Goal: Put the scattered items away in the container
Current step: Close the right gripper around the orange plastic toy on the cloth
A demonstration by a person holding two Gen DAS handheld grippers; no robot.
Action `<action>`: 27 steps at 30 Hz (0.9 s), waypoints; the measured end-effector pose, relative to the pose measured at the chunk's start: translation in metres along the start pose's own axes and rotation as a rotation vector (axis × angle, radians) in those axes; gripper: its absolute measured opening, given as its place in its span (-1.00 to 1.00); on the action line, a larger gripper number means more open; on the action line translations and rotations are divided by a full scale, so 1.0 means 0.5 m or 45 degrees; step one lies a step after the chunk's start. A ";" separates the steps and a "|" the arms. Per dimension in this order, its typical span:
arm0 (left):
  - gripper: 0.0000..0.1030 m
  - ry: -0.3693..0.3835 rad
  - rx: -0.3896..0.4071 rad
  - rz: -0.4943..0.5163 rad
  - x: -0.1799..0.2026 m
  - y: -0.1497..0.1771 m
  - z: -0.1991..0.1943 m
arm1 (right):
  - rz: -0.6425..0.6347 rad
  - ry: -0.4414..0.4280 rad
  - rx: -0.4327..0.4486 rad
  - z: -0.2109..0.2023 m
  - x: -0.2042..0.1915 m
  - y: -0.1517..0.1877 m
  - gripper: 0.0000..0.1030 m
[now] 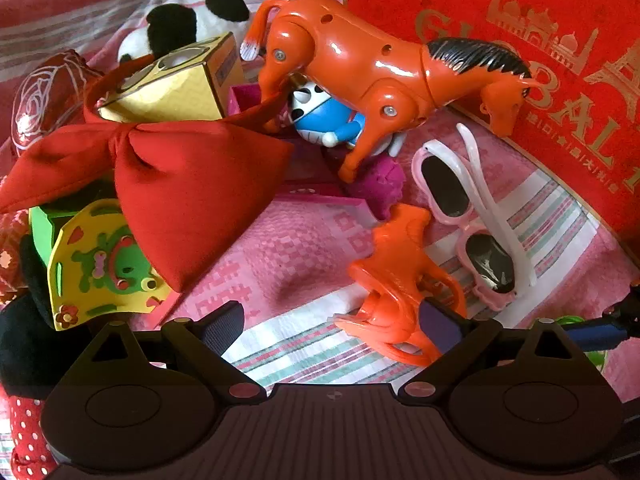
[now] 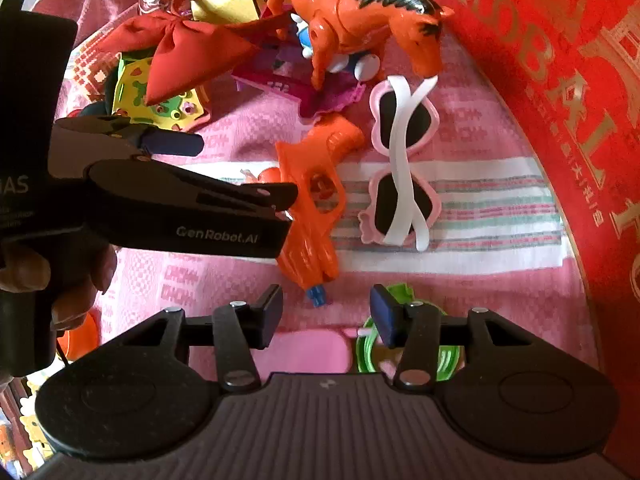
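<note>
An orange toy water gun [image 1: 394, 280] [image 2: 316, 196] lies on the pink patterned cloth. My left gripper [image 1: 332, 324] is open and low over the cloth; its right finger touches the gun's grip, its left finger is apart. It also shows in the right wrist view [image 2: 240, 172]. Pink heart sunglasses [image 1: 468, 224] [image 2: 400, 168] lie folded right of the gun. A large orange toy horse [image 1: 372, 72] [image 2: 352, 16] stands behind them. The red box [image 1: 540, 60] [image 2: 560, 80] with gold print stands at the right. My right gripper [image 2: 326, 316] is open and empty above the cloth, near the gun's blue nozzle.
A red bow [image 1: 168, 184], a yellow foam frog piece [image 1: 100, 268], a yellow carton [image 1: 168, 84], a blue cat figure [image 1: 324, 120] and a panda plush [image 1: 180, 24] crowd the left and back. A green ring toy [image 2: 368, 344] and a pink item [image 2: 304, 350] lie under my right gripper.
</note>
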State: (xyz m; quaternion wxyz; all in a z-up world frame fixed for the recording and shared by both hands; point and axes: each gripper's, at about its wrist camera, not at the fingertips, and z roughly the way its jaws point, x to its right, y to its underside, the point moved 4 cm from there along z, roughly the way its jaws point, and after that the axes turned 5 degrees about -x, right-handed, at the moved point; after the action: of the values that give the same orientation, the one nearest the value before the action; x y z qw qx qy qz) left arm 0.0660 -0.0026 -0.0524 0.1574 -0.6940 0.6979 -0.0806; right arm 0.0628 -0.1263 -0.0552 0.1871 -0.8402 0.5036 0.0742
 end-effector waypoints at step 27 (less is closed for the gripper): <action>0.65 0.084 -0.086 -0.026 0.027 -0.017 0.038 | -0.121 -0.026 0.022 0.061 -0.037 -0.027 0.04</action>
State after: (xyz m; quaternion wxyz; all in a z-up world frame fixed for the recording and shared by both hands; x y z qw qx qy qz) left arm 0.0806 -0.0142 -0.0686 0.1098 -0.7029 0.6980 -0.0815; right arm 0.0679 -0.0935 -0.0743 0.2027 -0.8607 0.4617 0.0695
